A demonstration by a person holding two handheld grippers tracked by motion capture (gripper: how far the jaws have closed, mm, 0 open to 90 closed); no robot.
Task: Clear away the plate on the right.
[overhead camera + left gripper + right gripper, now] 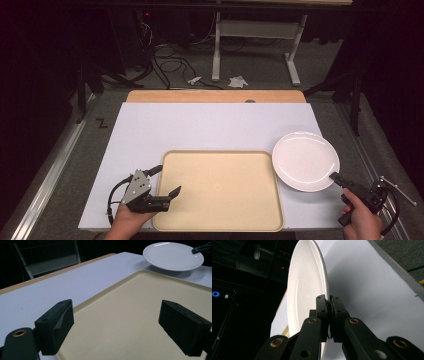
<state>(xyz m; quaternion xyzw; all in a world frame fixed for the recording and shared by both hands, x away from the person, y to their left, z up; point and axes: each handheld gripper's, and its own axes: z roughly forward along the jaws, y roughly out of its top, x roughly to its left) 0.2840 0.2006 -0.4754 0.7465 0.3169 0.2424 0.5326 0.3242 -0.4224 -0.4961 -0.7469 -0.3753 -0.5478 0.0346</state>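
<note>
A white round plate is at the right of the table, its left edge next to the tray's far right corner. My right gripper is shut on the plate's near right rim; in the right gripper view the pads pinch the rim of the plate. The left gripper view shows the plate tilted with a shadow under it. A beige tray lies empty at the front centre. My left gripper stands open over the tray's left edge, nothing between its jaws.
A white mat covers the wooden table. Beyond the far edge are cables, crumpled paper and a white stand's legs on the floor. A metal rail runs along the left side.
</note>
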